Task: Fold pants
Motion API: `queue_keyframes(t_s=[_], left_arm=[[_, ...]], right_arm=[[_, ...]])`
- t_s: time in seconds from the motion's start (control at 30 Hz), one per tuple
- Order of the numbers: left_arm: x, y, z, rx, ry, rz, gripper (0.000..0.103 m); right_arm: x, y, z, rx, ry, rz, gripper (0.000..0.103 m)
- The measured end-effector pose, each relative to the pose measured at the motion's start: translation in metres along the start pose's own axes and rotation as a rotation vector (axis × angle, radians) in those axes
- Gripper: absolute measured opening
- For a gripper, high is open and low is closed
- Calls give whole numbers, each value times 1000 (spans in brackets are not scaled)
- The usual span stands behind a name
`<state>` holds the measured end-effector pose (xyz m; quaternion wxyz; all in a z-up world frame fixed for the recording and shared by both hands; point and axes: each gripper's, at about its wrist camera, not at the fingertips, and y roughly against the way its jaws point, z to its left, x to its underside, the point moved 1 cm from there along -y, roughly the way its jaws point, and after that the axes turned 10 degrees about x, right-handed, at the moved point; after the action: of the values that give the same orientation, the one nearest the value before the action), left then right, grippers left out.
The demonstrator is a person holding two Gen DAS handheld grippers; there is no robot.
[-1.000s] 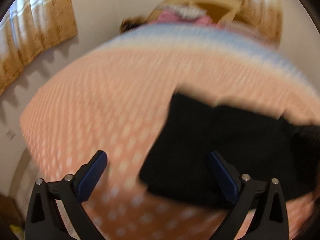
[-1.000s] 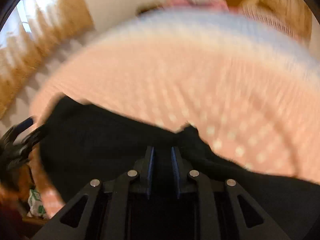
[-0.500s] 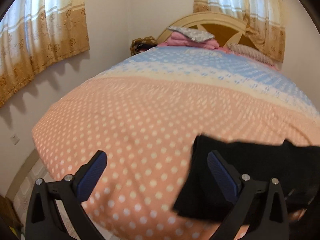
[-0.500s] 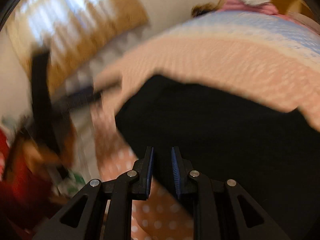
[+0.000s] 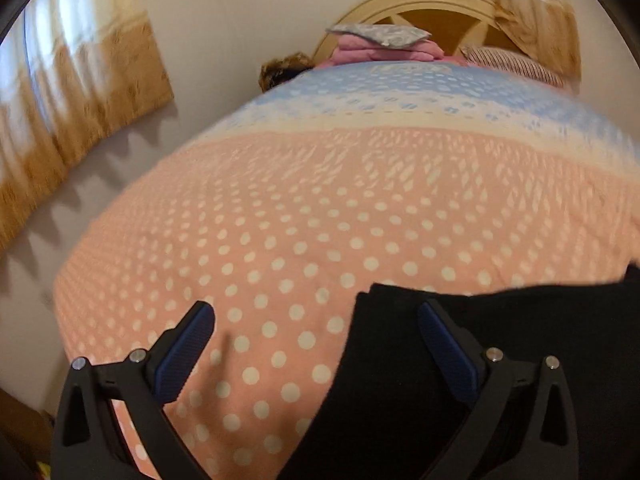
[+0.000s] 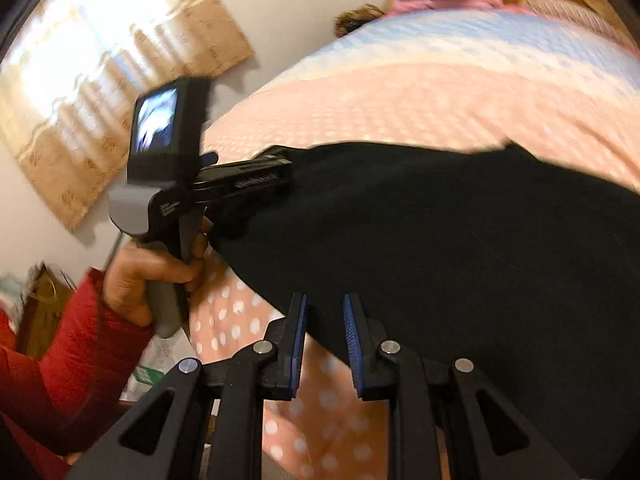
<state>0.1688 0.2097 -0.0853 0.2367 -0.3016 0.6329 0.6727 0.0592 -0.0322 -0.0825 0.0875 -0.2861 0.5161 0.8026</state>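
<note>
Black pants (image 5: 500, 360) lie flat on the pink dotted bedspread (image 5: 280, 240), near the bed's front edge. My left gripper (image 5: 316, 332) is open wide at the pants' left edge, its right finger (image 5: 448, 348) over the cloth and its left finger over bare bedspread. In the right wrist view the pants (image 6: 440, 240) fill the middle, and the left gripper (image 6: 276, 168) reaches their far left corner, held by a hand (image 6: 140, 276) in a red sleeve. My right gripper (image 6: 326, 340) hovers over the near hem with a narrow gap between its pads; no cloth is visibly pinched.
Pillows and folded pink bedding (image 5: 384, 44) are stacked at the wooden headboard (image 5: 432, 8). A wall with tan curtains (image 5: 80, 112) runs along the bed's left side. A brown paper bag (image 6: 40, 304) stands on the floor by the bed's near left corner.
The right wrist view has swung left along the pants' near edge, bringing the left gripper and hand close into view. The left gripper has come nearer the pants' left edge. Both openings look unchanged.
</note>
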Motion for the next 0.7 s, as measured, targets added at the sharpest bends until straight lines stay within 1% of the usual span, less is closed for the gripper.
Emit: queue_keyframes(t_s=[0.07, 0.1, 0.13, 0.17, 0.23, 0.27, 0.3, 0.37, 0.4, 0.43, 0.47, 0.5, 0.53, 0.6, 0.63, 0.7], left_arm=[[-3, 4, 8, 12, 38, 23, 103], [-4, 10, 11, -2, 54, 22, 103], [-6, 21, 11, -29, 61, 1, 102], [-7, 29, 8, -40, 58, -18, 102], [-9, 55, -4, -41, 48, -87, 102], [-8, 64, -12, -16, 46, -110, 102], [-9, 69, -21, 18, 40, -123, 102], [-5, 80, -50, 125, -2, -137, 102], [-1, 84, -70, 177, -42, -133, 102], [1, 84, -81, 201, -64, -127, 102], [7, 86, -98, 239, -96, -117, 103], [13, 87, -118, 284, -134, -102, 103], [18, 87, -133, 315, -159, -89, 102], [24, 90, -152, 352, -198, -67, 102], [30, 90, -163, 366, -222, -48, 102], [38, 85, -181, 374, -268, -2, 102]], right_arm=[[1, 19, -13, -4, -57, -49, 20], [1, 32, -24, 5, -91, -87, 20], [2, 47, -37, 19, -131, -130, 20], [3, 63, -54, 37, -183, -177, 20], [7, 95, -88, 79, -282, -256, 20], [12, 116, -109, 117, -338, -300, 20], [19, 138, -131, 174, -390, -345, 20], [33, 172, -164, 277, -460, -403, 20], [45, 192, -186, 348, -514, -431, 21], [52, 204, -200, 388, -556, -447, 21], [71, 227, -226, 449, -653, -474, 21], [82, 238, -240, 482, -708, -484, 21], [104, 258, -264, 536, -804, -499, 21], [130, 284, -294, 591, -929, -507, 21], [151, 299, -313, 611, -1002, -507, 21], [169, 319, -334, 648, -1062, -507, 21]])
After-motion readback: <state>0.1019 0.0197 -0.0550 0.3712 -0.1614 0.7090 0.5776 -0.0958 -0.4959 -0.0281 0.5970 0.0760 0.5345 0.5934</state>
